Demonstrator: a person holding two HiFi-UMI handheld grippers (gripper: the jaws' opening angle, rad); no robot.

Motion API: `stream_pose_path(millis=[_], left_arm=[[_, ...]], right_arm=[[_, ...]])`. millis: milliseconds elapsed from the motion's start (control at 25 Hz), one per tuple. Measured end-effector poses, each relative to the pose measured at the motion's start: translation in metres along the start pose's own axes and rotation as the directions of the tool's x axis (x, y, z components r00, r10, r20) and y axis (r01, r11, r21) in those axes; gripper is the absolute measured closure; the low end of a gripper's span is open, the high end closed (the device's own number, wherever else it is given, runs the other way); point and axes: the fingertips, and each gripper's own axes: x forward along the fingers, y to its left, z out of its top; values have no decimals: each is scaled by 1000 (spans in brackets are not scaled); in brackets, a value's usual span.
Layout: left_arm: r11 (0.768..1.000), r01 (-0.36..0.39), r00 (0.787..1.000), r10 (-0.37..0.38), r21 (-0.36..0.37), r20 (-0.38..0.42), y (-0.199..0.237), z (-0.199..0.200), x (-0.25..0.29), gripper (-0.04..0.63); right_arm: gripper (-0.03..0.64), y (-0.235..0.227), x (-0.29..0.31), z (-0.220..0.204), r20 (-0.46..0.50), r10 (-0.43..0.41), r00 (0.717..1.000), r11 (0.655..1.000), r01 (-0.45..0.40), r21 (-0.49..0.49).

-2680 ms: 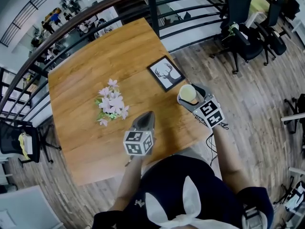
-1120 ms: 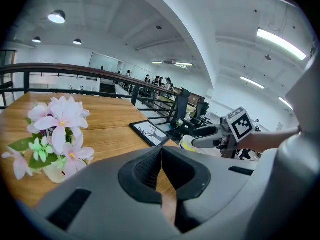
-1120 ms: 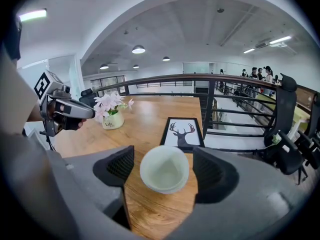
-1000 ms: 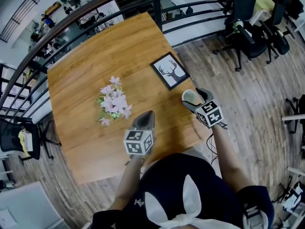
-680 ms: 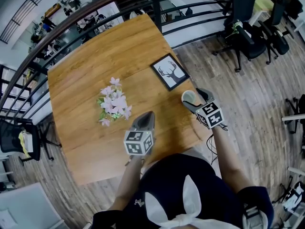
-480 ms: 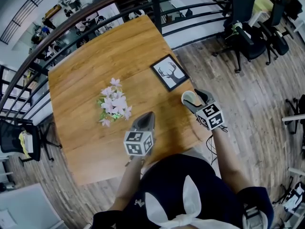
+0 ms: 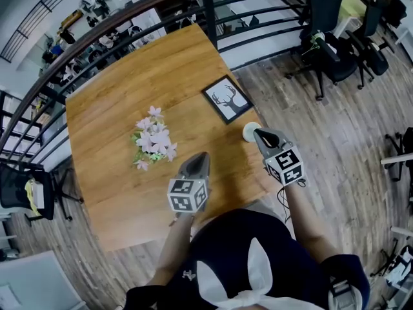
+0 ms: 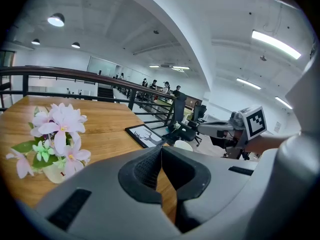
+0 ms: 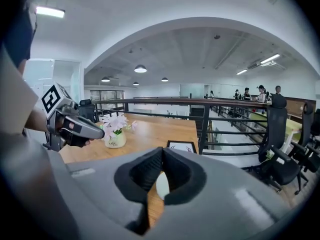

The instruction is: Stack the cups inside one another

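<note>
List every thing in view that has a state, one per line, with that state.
Cup: upright on the table near its edge, free of both tongs.
Right tongs: shut, jaws just closed, nothing between them.
Left tongs: shut, empty.
Deer picture: lying face up on the table.
Flower pot: upright.

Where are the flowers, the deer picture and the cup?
flowers [image 7: 153,141], head view, on the pink petals
deer picture [image 7: 226,99], head view, on its white middle
cup [image 7: 249,131], head view, on its open top
</note>
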Motion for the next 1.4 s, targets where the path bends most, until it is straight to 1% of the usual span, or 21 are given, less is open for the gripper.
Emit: stream_pose_path(millis=[120,480,880,1120,1400], left_arm=[[1000,9,1000,-9,5,2,-6,0,-2,575],[999,37,999,-38,27,7,-25,-2,-9,575],[997,65,998,-65,46,4,-47,-1,-15,575],[996,67,998,-67,53,-5,-56,-6,-18,575],[997,58,998,-58,46,-16,-60,-15,-21,575]], right_arm=[[618,5,-8,0,-18,-8,1000,1000,7,-9],[618,22,-36,4,14,-24,1000,1000,24,7],[620,43,-53,-6,9,11,1000,1000,-11,24],[620,52,-59,-13,6,34,999,999,-34,30],[620,54,-65,-17,2,40,999,999,-40,28]])
